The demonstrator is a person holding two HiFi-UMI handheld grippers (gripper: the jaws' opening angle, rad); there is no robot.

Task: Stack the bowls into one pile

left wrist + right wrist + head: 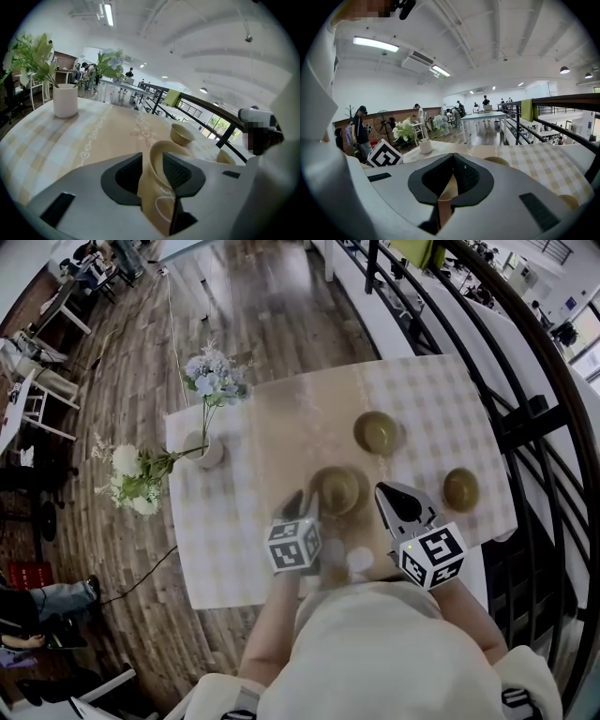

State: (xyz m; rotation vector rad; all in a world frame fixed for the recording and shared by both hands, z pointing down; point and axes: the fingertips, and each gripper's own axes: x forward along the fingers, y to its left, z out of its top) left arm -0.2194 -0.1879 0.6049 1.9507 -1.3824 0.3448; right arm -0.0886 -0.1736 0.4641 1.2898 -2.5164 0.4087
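Note:
Three olive-tan bowls stand on the checked tablecloth. The near bowl (337,488) has its rim (159,157) between the jaws of my left gripper (302,504) (152,164), which is open: the right pad lies inside the bowl and a gap shows at the left pad. A second bowl (377,431) (182,134) stands farther back. The third bowl (460,488) (226,157) sits at the right. My right gripper (384,493) (452,158) hovers between the near bowl and the right one, its tips together and nothing held.
A white vase (208,452) (65,100) with flowers stands at the table's left side. A black railing (525,418) runs close along the table's right edge. The table's front edge (234,601) is just before the person's body.

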